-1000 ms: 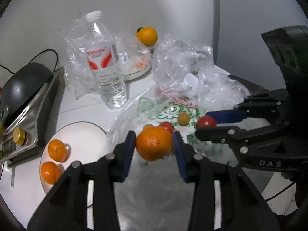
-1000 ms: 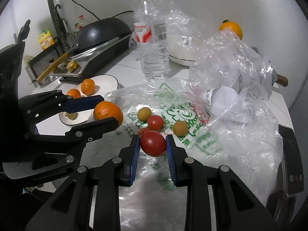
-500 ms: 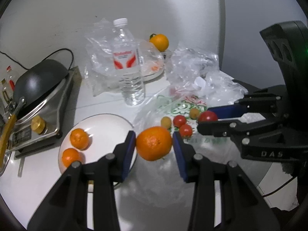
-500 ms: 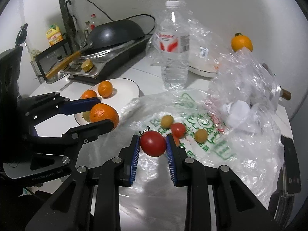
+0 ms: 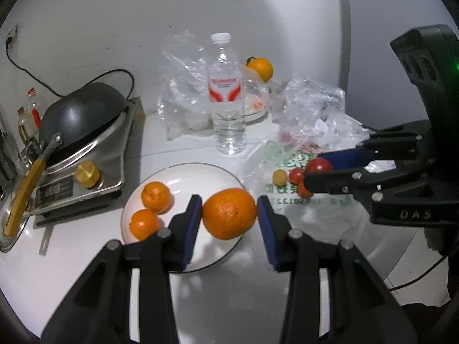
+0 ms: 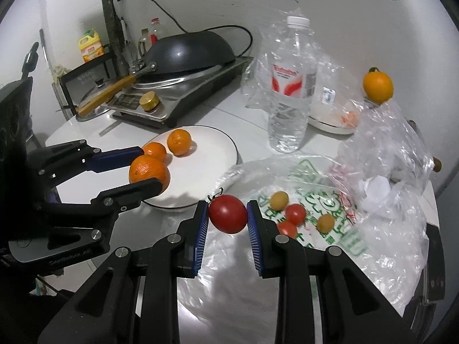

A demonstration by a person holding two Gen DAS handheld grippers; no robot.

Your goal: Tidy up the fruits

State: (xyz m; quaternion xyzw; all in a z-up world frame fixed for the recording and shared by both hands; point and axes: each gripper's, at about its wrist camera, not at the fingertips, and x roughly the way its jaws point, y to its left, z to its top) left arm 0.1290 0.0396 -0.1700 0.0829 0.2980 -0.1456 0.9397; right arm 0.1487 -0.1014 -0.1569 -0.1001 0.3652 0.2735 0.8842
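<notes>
My left gripper (image 5: pixel 229 215) is shut on a large orange (image 5: pixel 229 213) and holds it above the right part of a white plate (image 5: pixel 186 175). Two smaller oranges (image 5: pixel 156 195) lie on the plate's left side. My right gripper (image 6: pixel 228 215) is shut on a red tomato (image 6: pixel 228 214) above a printed plastic bag (image 6: pixel 315 172). Several small red and yellow tomatoes (image 6: pixel 295 213) lie on that bag. The held orange (image 6: pixel 149 173) and plate (image 6: pixel 212 140) also show in the right wrist view.
A water bottle (image 5: pixel 226 103) stands behind the plate. Crumpled clear bags (image 5: pixel 312 109) and another orange (image 5: pixel 259 68) on a white cooker sit at the back. A stove with a black wok (image 5: pixel 77 114) stands at the left.
Both grippers have lifted and pulled back. My left gripper has carried the large orange leftward from over the bag to over the plate. The right gripper keeps the tomato.
</notes>
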